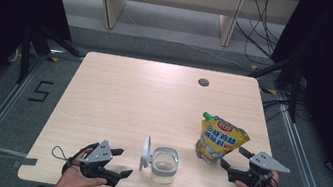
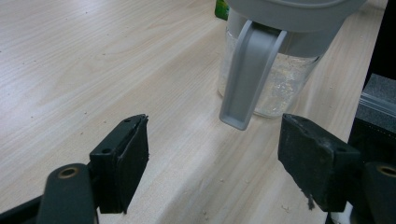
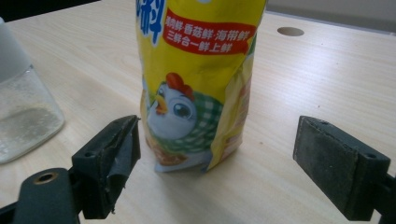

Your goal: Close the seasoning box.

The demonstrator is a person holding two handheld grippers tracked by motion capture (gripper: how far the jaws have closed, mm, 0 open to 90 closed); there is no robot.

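- Standing upright on the table (image 1: pixel 119 91), near its front right edge: yellow pouch (image 1: pixel 219 140), crinkled, with a green cap at its top left corner.
- Showing a red band of white lettering and a cartoon chicken in a green checked bib, seen close in the right gripper view (image 3: pixel 198 84).
- Sitting just left of the pouch: clear glass jar (image 1: pixel 164 165) with a grey collar and a grey flip lid (image 1: pixel 145 153) standing open on its left side.
- Hovering just right of the pouch, apart from it: right tongs (image 1: pixel 235 159), gaping wide, gripping nothing.
- Resting left of the jar: left tongs (image 1: pixel 119 162), likewise spread, aiming at the jar's lid (image 2: pixel 247 79).
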